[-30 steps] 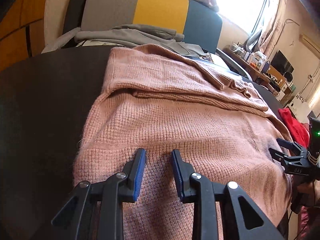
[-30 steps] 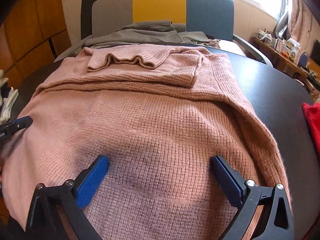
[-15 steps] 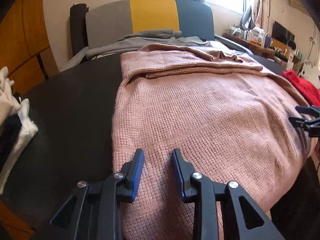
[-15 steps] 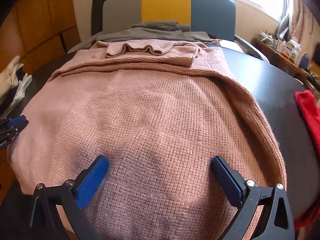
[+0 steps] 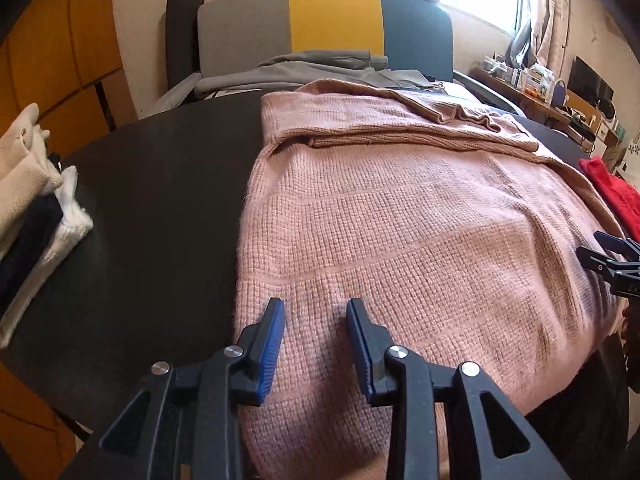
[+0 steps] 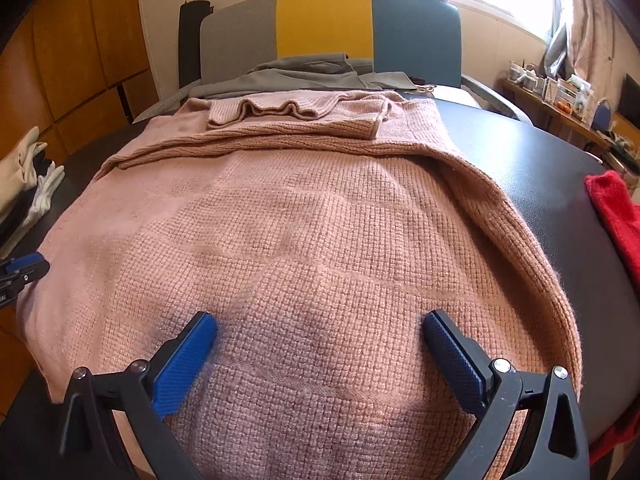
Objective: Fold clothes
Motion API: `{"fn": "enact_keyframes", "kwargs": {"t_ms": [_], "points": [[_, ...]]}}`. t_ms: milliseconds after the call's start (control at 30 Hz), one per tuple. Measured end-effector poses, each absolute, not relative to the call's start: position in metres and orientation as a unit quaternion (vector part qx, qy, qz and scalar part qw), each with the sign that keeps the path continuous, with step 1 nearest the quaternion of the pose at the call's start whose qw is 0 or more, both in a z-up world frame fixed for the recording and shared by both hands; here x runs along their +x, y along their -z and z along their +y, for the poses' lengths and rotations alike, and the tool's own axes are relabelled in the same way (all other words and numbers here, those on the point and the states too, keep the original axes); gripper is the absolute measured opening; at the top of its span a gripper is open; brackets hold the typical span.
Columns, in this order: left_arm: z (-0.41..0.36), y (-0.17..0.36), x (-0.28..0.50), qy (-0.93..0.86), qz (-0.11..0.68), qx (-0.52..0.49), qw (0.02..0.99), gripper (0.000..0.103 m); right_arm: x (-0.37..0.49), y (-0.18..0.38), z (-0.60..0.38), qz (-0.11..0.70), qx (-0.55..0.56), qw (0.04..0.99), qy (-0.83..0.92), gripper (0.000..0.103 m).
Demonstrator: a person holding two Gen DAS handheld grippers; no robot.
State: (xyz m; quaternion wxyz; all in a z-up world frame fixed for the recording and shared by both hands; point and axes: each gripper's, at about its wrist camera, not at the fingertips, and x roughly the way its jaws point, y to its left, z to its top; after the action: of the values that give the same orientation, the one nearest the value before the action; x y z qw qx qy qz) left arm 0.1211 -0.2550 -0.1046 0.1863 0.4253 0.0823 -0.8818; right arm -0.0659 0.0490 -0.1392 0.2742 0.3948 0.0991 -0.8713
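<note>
A pink knit sweater (image 5: 400, 220) (image 6: 312, 220) lies spread on the dark round table (image 5: 160, 200) (image 6: 540, 168). Its sleeves are folded across the far end and its near hem hangs over the table's front edge. My left gripper (image 5: 316, 304) hovers over the hem's left part, its jaws a narrow gap apart with nothing pinched. My right gripper (image 6: 320, 320) stands wide open over the hem's right part, holding nothing. Each view catches the other gripper at its edge: the right gripper (image 5: 612, 256) and the left gripper (image 6: 24, 268).
A stack of folded white, cream and dark clothes (image 5: 32, 208) (image 6: 28, 176) sits at the table's left edge. A red cloth (image 5: 608, 188) (image 6: 616, 208) lies at the right. Behind the table, a grey garment (image 5: 312, 68) rests on a grey, yellow and blue chair (image 5: 332, 20).
Both grippers have drawn back toward the sweater's near hem, and the left view has swung left so the clothes stack shows. Neither gripper's opening has changed.
</note>
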Motion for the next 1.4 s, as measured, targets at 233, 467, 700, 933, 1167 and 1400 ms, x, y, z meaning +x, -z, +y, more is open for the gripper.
{"fn": "enact_keyframes", "kwargs": {"t_ms": [233, 467, 700, 933, 1167, 1400], "points": [[-0.250, 0.102, 0.131, 0.877, 0.084, 0.434, 0.187, 0.035, -0.063, 0.137, 0.050, 0.099, 0.400, 0.273, 0.869, 0.103], [-0.286, 0.099, 0.180, 0.865, 0.193, 0.420, 0.193, 0.035, -0.056, 0.121, 0.075, 0.062, 0.412, 0.315, 0.853, 0.103], [-0.300, 0.114, 0.223, 0.862, 0.256, 0.405, 0.165, 0.035, -0.055, 0.106, 0.177, -0.074, 0.442, 0.326, 0.832, 0.103], [-0.280, 0.114, 0.210, 0.872, 0.254, 0.402, 0.113, 0.040, -0.066, 0.130, 0.248, -0.171, 0.481, 0.283, 0.812, 0.103], [-0.260, 0.111, 0.198, 0.880, 0.235, 0.401, 0.097, 0.044, -0.069, 0.142, 0.260, -0.229, 0.453, 0.301, 0.808, 0.103], [-0.259, 0.112, 0.190, 0.881, 0.248, 0.397, 0.075, 0.044, -0.060, 0.151, 0.239, -0.228, 0.466, 0.375, 0.768, 0.053]]}}
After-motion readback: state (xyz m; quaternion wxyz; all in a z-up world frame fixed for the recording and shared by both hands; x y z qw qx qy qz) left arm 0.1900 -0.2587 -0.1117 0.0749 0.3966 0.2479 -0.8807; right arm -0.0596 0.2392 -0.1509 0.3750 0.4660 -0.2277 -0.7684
